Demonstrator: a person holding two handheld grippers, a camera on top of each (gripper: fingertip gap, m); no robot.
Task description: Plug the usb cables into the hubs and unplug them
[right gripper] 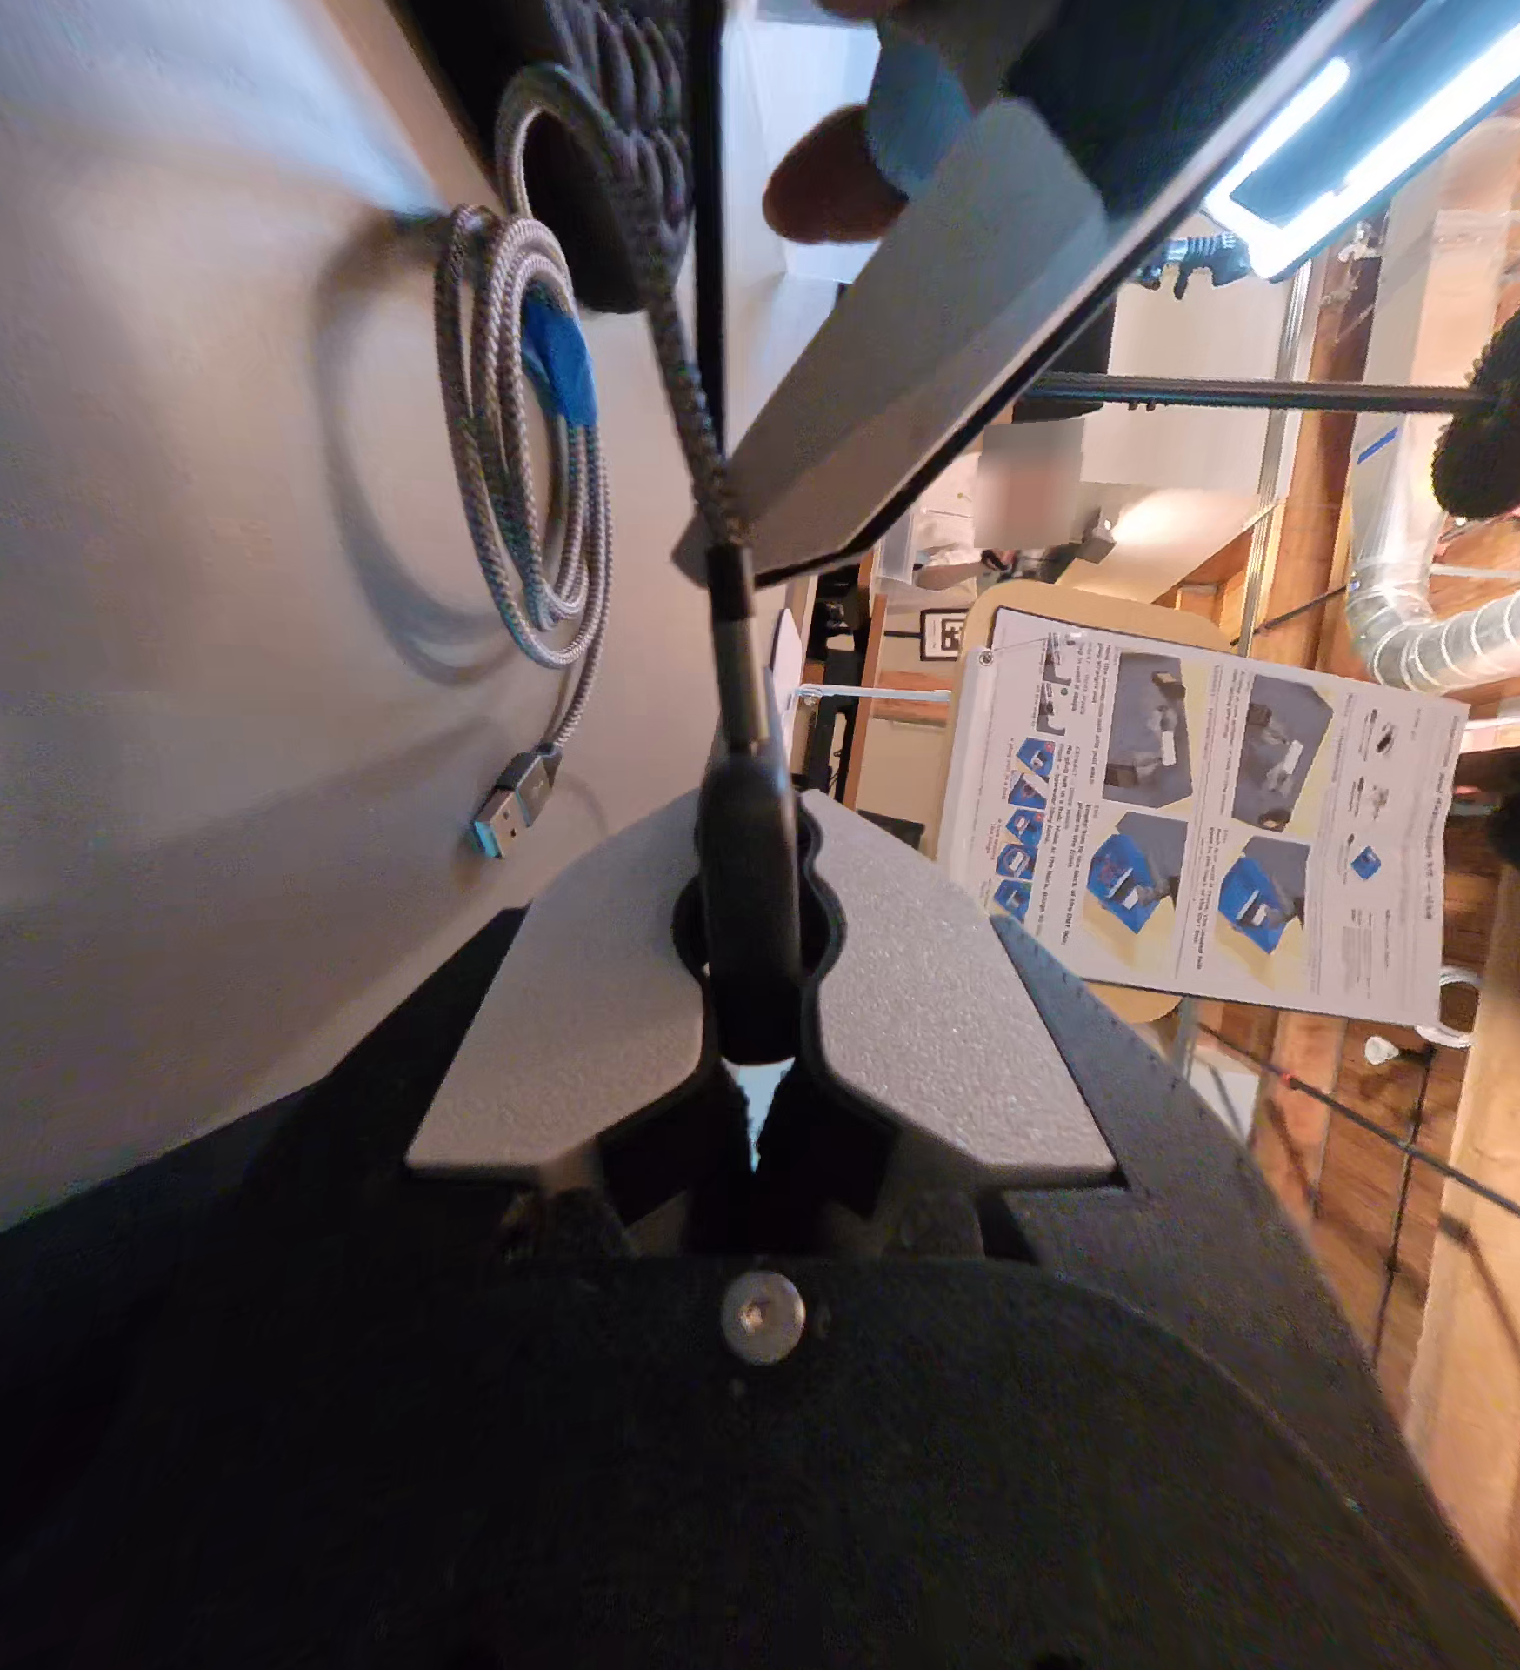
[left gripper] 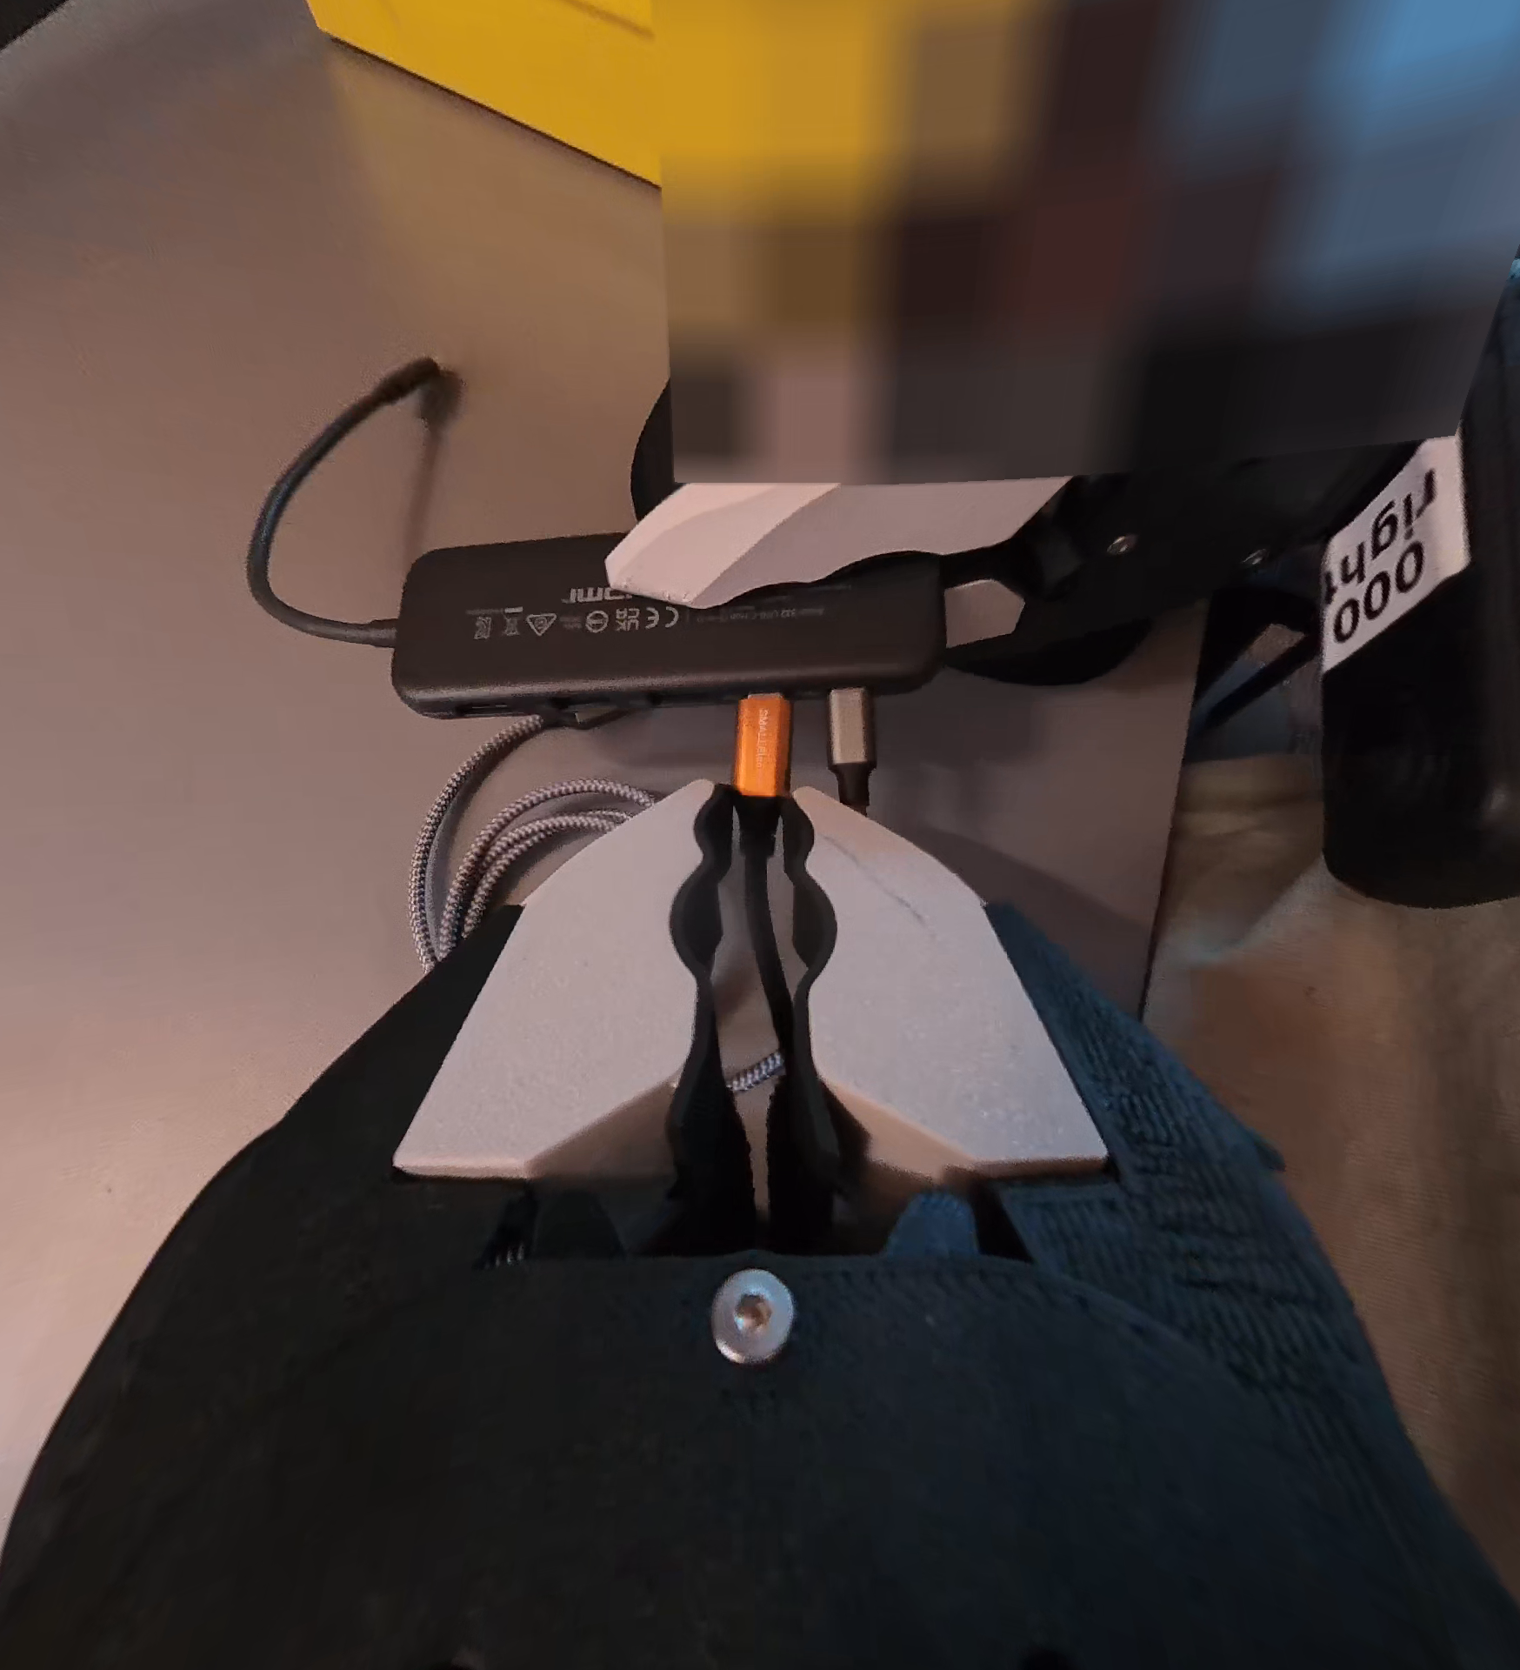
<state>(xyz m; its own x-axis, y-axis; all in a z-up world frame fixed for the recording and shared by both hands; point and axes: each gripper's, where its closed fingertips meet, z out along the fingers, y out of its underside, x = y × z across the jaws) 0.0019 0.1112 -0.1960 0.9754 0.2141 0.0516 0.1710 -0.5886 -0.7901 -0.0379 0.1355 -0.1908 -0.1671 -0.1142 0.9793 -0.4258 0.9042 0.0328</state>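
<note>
The left gripper (left gripper: 756, 800) pinches the orange plug (left gripper: 761, 745) seated at the hub's (left gripper: 666, 633) six o'clock edge, while the right gripper (right gripper: 752, 904) clamps that hub

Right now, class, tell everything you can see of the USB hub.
The USB hub is a flat, dark grey, matte bar, printed underside up, held above the table. The right claw grips its far side. An orange plug and a grey plug sit in its near ports; its black lead loops left.

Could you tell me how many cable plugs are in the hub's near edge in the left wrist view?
2: an orange plug at the left gripper, a grey plug beside it. More may be hidden.
</note>
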